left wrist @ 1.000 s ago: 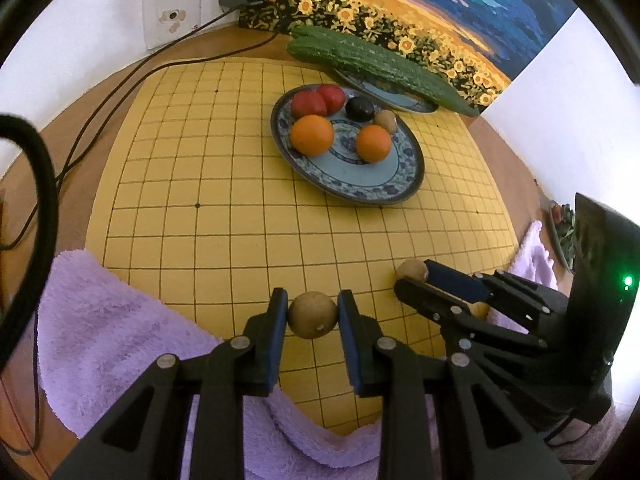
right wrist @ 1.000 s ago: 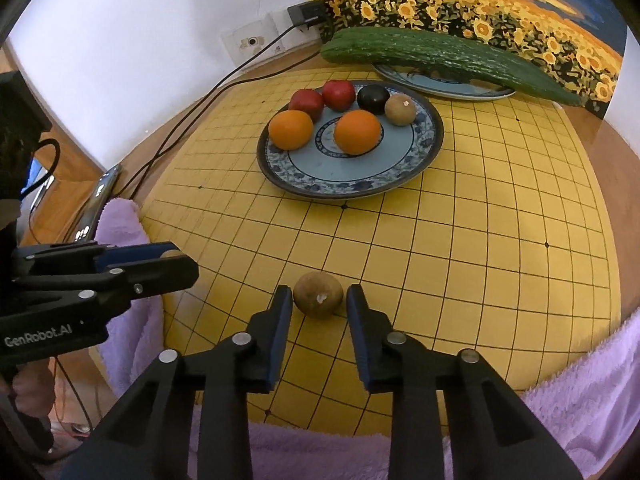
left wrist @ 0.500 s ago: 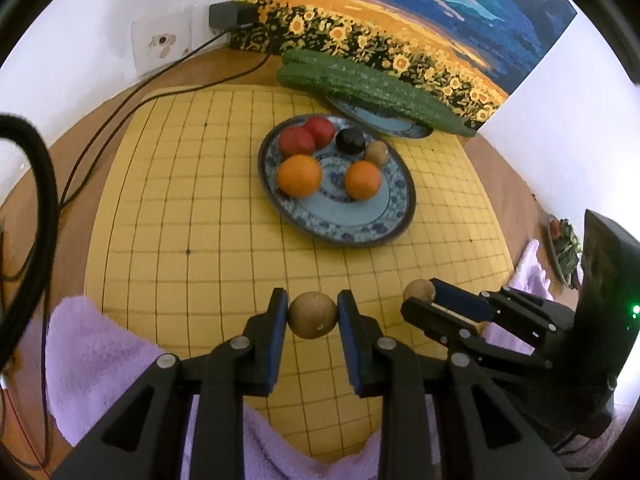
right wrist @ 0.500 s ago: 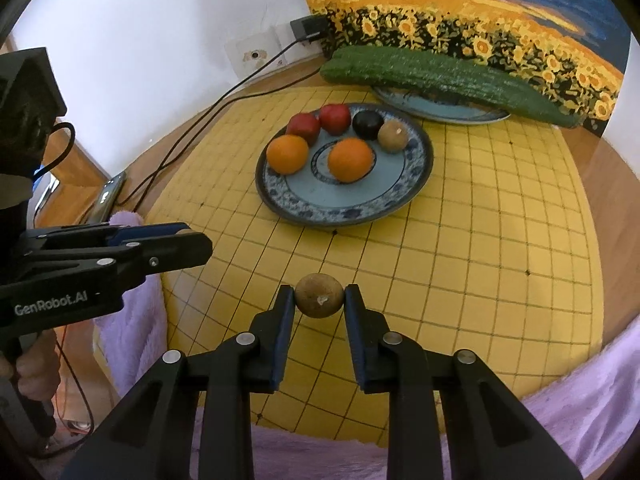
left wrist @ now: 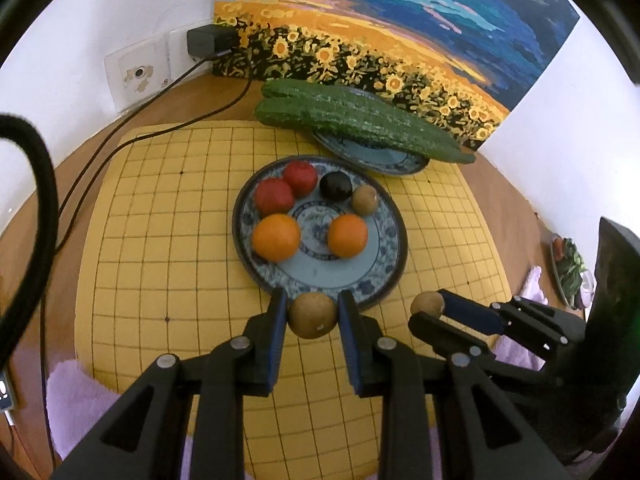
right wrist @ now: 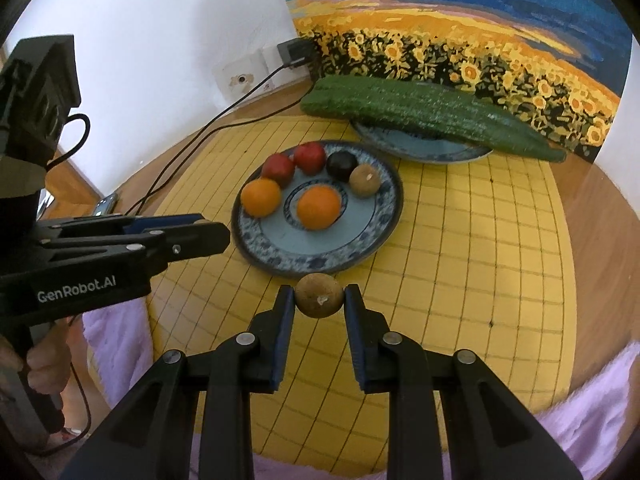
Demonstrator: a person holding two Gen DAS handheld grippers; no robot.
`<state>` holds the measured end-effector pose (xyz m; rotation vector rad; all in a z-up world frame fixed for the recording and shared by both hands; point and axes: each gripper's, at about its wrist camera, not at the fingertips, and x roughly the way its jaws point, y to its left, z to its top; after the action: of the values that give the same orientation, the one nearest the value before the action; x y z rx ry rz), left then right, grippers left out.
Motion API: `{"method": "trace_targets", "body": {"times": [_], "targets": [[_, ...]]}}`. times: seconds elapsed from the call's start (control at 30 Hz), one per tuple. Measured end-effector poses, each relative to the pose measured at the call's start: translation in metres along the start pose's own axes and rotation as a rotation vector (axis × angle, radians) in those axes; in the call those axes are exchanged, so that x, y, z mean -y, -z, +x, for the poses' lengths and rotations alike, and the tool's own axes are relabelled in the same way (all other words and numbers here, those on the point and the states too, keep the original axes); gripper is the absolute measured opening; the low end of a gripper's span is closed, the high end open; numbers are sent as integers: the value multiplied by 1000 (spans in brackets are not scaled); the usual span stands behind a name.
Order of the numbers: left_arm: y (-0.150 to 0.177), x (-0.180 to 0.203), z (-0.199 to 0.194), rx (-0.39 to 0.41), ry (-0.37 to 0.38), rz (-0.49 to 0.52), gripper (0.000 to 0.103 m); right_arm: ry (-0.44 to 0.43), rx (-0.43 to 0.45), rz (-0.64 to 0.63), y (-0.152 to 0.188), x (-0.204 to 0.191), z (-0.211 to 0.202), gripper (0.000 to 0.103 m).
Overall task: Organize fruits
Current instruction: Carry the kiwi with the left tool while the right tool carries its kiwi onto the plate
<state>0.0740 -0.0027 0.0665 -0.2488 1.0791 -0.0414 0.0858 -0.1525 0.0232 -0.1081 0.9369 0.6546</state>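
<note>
My left gripper (left wrist: 313, 315) is shut on a small brown round fruit (left wrist: 313, 315), held above the yellow grid board just before the near rim of the blue patterned plate (left wrist: 384, 280). My right gripper (right wrist: 319, 295) is shut on a second brown fruit (right wrist: 319, 295), also just before the plate's (right wrist: 372, 240) near rim. The plate holds two oranges (left wrist: 276, 237), two red fruits (left wrist: 275, 196), a dark fruit (left wrist: 336, 186) and a brown fruit (left wrist: 364, 199). The right gripper (left wrist: 430, 312) shows at the right of the left wrist view, the left gripper (right wrist: 208, 236) at the left of the right wrist view.
A second plate (left wrist: 372, 156) behind carries long green cucumbers (left wrist: 360, 120). Black cables (left wrist: 132, 128) run from a wall socket across the wooden table. A purple towel (left wrist: 76, 400) lies under the board's near edge. A sunflower painting (left wrist: 400, 40) leans on the back wall.
Both grippers have lifted and moved forward toward the fruit plate, each keeping its brown fruit. The right gripper closed on its fruit at the start.
</note>
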Motion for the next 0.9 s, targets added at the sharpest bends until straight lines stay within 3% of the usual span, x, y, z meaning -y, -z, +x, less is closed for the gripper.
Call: {"method": "trace_targets", "body": {"times": [0.9], "targets": [[-18,8,42,-14,-10,-6,27,-30,-3,-39,-47,28,41,27]]}}
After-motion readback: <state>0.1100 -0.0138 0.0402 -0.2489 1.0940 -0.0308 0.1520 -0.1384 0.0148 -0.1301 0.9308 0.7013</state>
